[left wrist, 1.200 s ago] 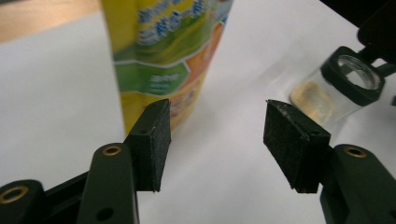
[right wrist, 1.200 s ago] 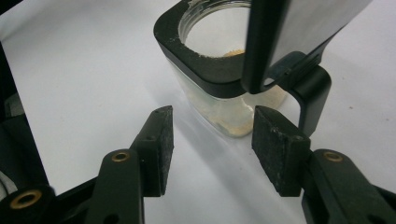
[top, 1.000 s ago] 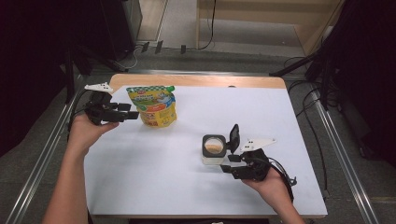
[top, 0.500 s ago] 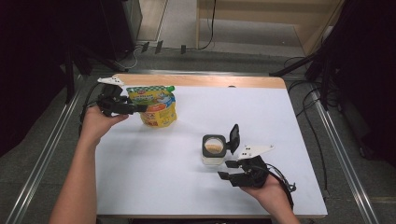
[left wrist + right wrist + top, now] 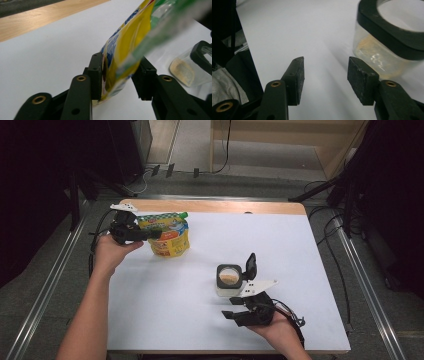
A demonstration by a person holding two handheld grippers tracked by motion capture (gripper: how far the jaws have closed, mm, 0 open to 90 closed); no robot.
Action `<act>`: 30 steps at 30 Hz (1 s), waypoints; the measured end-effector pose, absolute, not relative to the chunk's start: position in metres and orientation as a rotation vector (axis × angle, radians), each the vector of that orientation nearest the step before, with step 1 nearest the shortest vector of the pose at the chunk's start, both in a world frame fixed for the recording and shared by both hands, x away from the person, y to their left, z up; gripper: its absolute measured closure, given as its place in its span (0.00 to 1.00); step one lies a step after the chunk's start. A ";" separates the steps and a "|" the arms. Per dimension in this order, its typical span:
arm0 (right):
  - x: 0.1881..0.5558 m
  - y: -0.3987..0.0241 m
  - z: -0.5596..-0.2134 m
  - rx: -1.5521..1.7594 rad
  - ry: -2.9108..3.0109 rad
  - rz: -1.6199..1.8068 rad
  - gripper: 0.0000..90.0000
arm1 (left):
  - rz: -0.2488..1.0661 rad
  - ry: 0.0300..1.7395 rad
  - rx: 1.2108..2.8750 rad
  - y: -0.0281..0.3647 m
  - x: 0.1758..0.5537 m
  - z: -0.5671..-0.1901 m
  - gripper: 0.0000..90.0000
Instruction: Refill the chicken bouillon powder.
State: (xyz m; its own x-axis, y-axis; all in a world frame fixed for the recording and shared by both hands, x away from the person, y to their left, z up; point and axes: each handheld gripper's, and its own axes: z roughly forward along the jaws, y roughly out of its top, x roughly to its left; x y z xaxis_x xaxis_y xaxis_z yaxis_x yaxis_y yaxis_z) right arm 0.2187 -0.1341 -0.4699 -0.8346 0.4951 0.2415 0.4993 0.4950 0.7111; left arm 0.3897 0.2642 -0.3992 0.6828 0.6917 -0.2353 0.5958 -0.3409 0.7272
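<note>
Two tools work: our left tool point(image 5: 150, 234) has just been closing and pinches the pouch point(image 5: 170, 236) upper left, while our right tool point(image 5: 231, 314), spread, sits below the jar point(image 5: 229, 279).

Both forearms are bare, with no sleeves in the high view. The left gripper point(image 5: 150, 234) is black, with a pale three-cornered plate on top and a dark cable trailing from it. The right gripper point(image 5: 228, 314) is black too, with a light grey pointed plate and thin cables at the wrist. Up close, each jaw is a matt black bar with a brass-ringed hole and ends in a flat rectangular pad point(image 5: 299, 72).
</note>
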 end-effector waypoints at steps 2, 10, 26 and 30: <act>0.218 -0.129 -0.471 -0.881 -2.718 -1.289 0.54 | 0.159 0.985 2.057 0.261 0.388 -0.398 0.75; 0.216 -0.117 -0.471 -0.846 -2.718 -1.316 0.54 | 0.152 0.991 2.055 0.251 0.383 -0.395 0.87; 0.220 -0.107 -0.473 -0.868 -2.713 -1.361 0.54 | 0.172 1.050 2.078 0.228 0.369 -0.369 0.98; 0.220 -0.104 -0.473 -0.872 -2.713 -1.364 0.54 | 0.167 1.047 2.069 0.228 0.362 -0.359 1.00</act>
